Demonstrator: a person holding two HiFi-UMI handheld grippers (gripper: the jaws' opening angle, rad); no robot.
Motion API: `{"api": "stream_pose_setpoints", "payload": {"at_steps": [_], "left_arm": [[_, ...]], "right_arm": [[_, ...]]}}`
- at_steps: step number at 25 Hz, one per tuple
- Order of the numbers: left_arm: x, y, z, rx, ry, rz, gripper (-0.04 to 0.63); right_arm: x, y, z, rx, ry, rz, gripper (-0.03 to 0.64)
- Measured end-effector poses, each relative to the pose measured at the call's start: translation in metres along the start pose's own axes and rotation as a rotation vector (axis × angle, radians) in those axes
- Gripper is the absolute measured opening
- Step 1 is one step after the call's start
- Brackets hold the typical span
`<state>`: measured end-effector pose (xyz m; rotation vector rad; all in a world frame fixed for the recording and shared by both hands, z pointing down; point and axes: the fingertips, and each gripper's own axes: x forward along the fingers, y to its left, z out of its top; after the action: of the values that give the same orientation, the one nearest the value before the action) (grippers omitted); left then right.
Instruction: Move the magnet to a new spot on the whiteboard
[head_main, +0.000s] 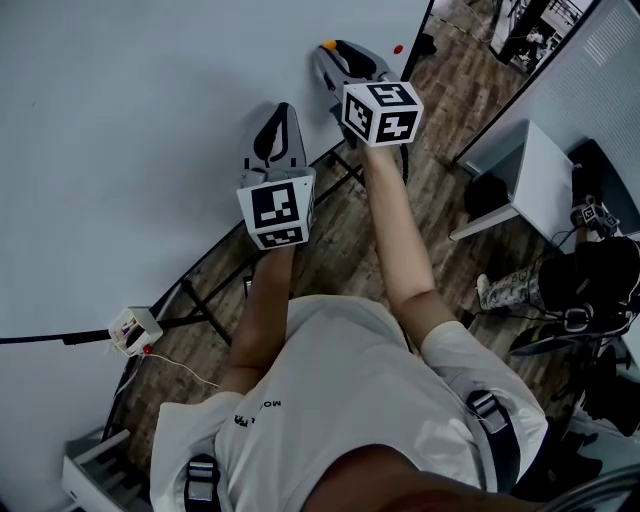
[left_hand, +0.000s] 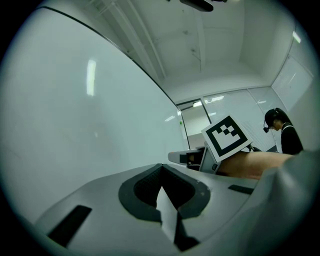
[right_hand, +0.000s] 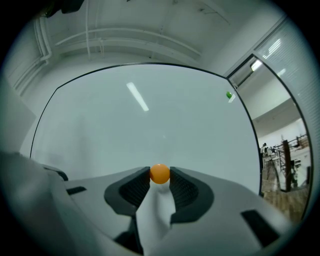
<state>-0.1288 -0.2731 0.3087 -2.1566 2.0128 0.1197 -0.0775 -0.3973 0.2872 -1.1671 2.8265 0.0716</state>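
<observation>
A small round orange magnet sits between the pads of my right gripper, which is shut on it. In the head view that gripper reaches to the whiteboard near its lower right corner, with the orange magnet at its tip. Whether the magnet touches the board I cannot tell. My left gripper hangs lower and to the left, close in front of the board, its jaws together and holding nothing. In the left gripper view its pads meet at the tip, with the whiteboard on the left.
A green magnet sticks near the board's upper right edge. A red magnet shows just right of the right gripper. The board's black stand legs cross the wooden floor. A white box with cable, a white desk and a person lie around.
</observation>
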Motion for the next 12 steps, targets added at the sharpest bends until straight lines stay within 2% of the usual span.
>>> {"api": "stream_pose_setpoints", "payload": {"at_steps": [12], "left_arm": [[0.004, 0.006, 0.000, 0.005, -0.005, -0.001, 0.003]], "right_arm": [[0.015, -0.004, -0.006, -0.024, 0.021, 0.023, 0.130]]}}
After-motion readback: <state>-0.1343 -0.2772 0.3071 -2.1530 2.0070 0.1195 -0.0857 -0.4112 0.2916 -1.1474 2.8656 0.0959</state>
